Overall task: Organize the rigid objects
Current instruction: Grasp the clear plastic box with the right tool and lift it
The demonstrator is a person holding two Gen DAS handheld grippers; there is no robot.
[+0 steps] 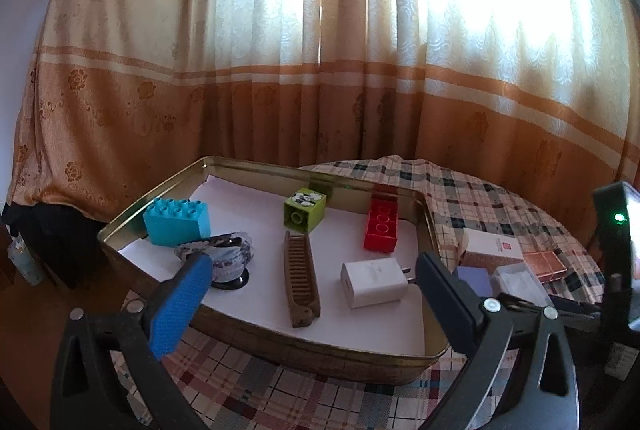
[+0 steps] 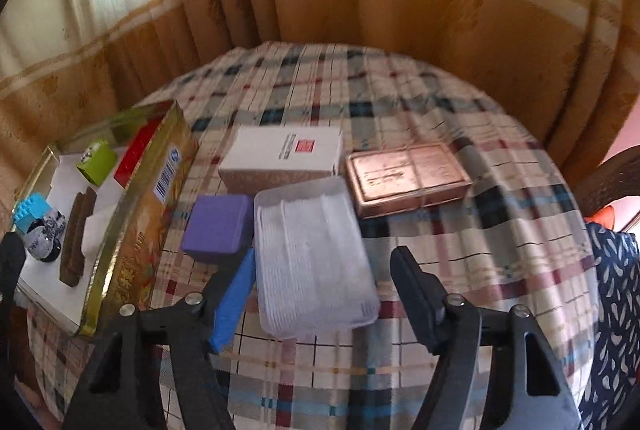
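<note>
copper box [image 2: 406, 179] clear only rightside, charger [image 1: 374, 282] leftside

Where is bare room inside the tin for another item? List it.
Free: white liner between blue block and green block; the tin's front right corner below the charger. Crowded: comb, charger and red block cluster.

Gold tin tray [image 1: 264, 344]: glossy metal, lined with matt white paper [image 1: 256, 208]. Bricks [image 1: 178, 222] glossy plastic. Comb [image 1: 300, 280] matt brown, looks wooden. Charger [image 1: 374, 282] smooth white plastic. My left fingers [image 1: 180, 306]: textured blue pad. Tabletop's plaid cloth [image 2: 460, 262] woven, matt. Lower centre, clear box [image 2: 312, 258]: frosted plastic. Copper-coloured tin [image 2: 406, 178] shiny.
</note>
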